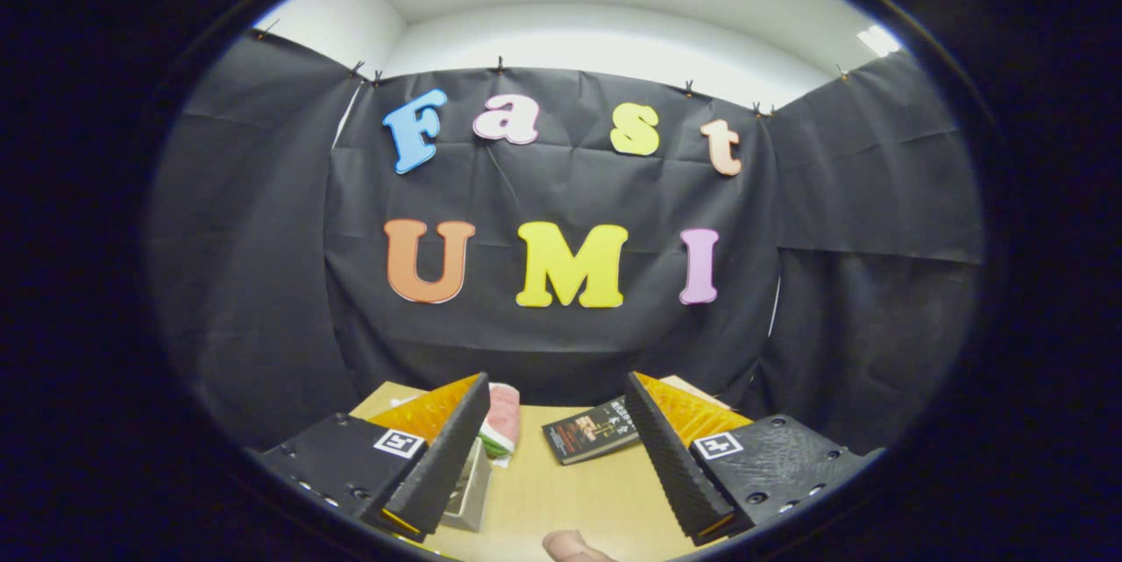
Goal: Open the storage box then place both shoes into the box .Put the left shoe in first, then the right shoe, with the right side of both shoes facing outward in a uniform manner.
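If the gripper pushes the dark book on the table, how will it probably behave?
The dark book lies flat on the wooden table, beyond the open gripper, so it would probably slide, not tip or roll. It looks thin, so likely light, perhaps a little bendable. Its cover seems smooth, so the fingers may slip on it.

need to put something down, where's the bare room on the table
Bare tabletop lies between the open gripper fingers, bordered ahead by the dark book. It is crowded beside the one finger, where a box and a pink shoe sit.
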Available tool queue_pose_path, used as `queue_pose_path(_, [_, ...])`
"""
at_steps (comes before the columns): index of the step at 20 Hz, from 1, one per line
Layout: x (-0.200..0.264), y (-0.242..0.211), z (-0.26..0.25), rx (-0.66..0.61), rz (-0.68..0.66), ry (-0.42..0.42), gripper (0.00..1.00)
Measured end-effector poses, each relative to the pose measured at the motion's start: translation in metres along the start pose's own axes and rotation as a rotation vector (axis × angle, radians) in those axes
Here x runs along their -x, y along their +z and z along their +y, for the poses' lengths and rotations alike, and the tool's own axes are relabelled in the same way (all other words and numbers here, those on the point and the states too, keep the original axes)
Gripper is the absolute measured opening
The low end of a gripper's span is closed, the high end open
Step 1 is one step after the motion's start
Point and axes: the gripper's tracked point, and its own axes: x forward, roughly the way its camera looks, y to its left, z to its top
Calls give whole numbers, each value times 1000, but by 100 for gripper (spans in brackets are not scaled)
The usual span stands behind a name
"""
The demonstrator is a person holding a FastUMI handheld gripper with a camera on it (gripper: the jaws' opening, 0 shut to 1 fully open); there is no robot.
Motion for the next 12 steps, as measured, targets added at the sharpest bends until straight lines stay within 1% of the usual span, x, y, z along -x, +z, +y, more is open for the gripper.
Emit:
queue_pose_path(2, [4,-4,-7,-8,-4,4,95])
queue_pose_path(5, [9,-23,-20,-3,30,-14,95])
queue_pose_path(8, [10,-21,-27,6,11,-24,95])
queue_pose_path(12, [11,-29,-31,18,23,-32,95])
